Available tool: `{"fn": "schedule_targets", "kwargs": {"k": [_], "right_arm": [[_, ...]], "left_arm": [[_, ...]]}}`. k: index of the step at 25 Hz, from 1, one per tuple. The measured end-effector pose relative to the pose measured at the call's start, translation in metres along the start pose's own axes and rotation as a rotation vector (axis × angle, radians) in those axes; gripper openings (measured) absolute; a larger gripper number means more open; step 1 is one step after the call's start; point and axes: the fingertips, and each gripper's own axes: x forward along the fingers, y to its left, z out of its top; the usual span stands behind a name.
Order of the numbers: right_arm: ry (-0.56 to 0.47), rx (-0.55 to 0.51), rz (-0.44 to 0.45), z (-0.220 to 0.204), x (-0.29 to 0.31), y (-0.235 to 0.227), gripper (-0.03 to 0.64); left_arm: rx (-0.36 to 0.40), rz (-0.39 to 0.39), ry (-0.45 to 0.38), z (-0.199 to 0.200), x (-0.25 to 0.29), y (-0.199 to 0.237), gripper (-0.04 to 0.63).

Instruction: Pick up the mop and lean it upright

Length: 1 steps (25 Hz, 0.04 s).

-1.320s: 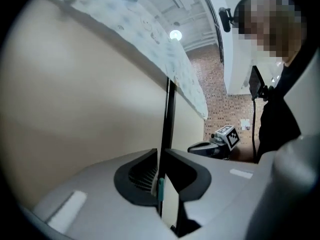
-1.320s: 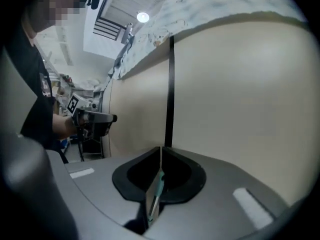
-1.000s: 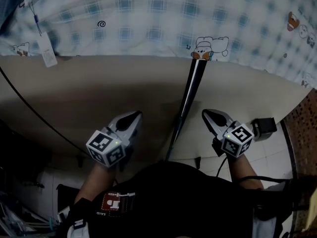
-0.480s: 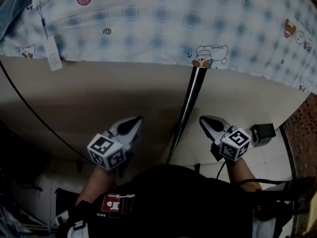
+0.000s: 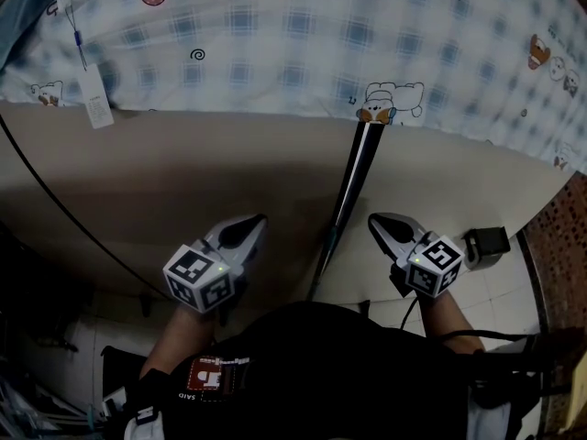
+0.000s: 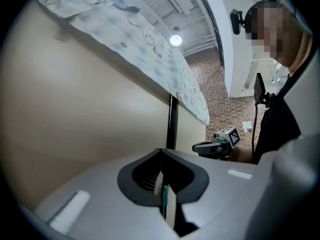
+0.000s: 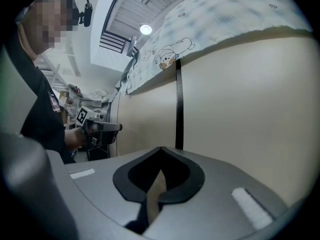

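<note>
Mop (image 5: 352, 177) is in neither claw: the left claw (image 5: 249, 224) has its jaws pressed together on nothing, and the right claw (image 5: 376, 224) is closed and empty as well, which each gripper view confirms at its own jaw tips (image 6: 163, 193) (image 7: 156, 184). Both claws point at a beige panel (image 5: 174, 172), the left one to the left of the mop and the right one to its right, each apart from the pole. The mop's thin black pole (image 6: 172, 121) (image 7: 178, 104) stands upright and leans on that panel, its top end meeting the edge of a blue checked sheet with cartoon prints (image 5: 293, 35) that hangs over the panel's far edge. The pole's lower end goes out of sight behind the person's dark shirt (image 5: 321, 374). A white tag (image 5: 96, 108) hangs from the sheet at far left, and a thin black cable (image 5: 64, 211) runs slantwise across the panel's left side. A small black box (image 5: 487, 243) sits on the pale tiled floor (image 5: 500, 287) just right of the right claw.
</note>
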Motion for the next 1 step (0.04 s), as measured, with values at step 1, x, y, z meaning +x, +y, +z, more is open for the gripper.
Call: {"fn": "schedule_targets", "kwargs": {"k": [1], "right_arm": [[0.001,0.000,0.000,-0.0012,-0.0003,0.0006,0.012]], "left_arm": [[0.000,-0.001,0.002,-0.0007,-0.0005,-0.0007,0.002]]}}
